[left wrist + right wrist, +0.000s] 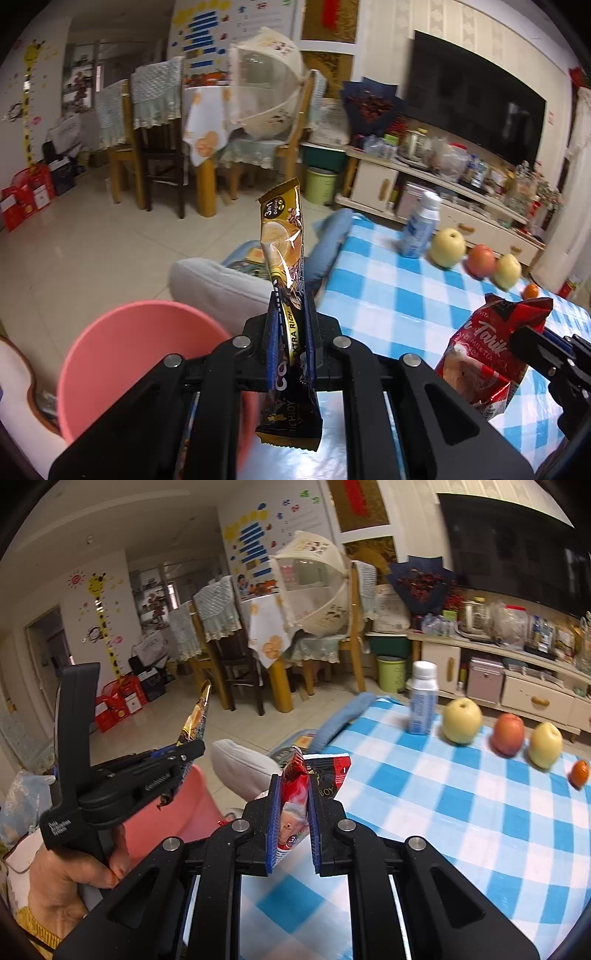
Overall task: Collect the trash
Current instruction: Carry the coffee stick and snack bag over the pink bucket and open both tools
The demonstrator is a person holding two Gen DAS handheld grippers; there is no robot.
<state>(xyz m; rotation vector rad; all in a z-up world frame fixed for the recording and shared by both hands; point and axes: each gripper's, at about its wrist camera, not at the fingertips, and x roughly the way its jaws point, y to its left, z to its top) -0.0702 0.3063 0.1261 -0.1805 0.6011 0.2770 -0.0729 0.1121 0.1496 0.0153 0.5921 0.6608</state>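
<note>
My left gripper is shut on a gold and black coffee sachet, held upright beside the table's left edge, by the pink bin. From the right wrist view the left gripper hangs over the pink bin with the sachet sticking up. My right gripper is shut on a red milk tea packet, above the table's left edge. The packet and right gripper also show at the right of the left wrist view.
On the blue checked tablecloth stand a white bottle, two yellow apples, a red apple and a small orange fruit. A grey cushion lies beyond the bin. Chairs and a dining table stand farther off.
</note>
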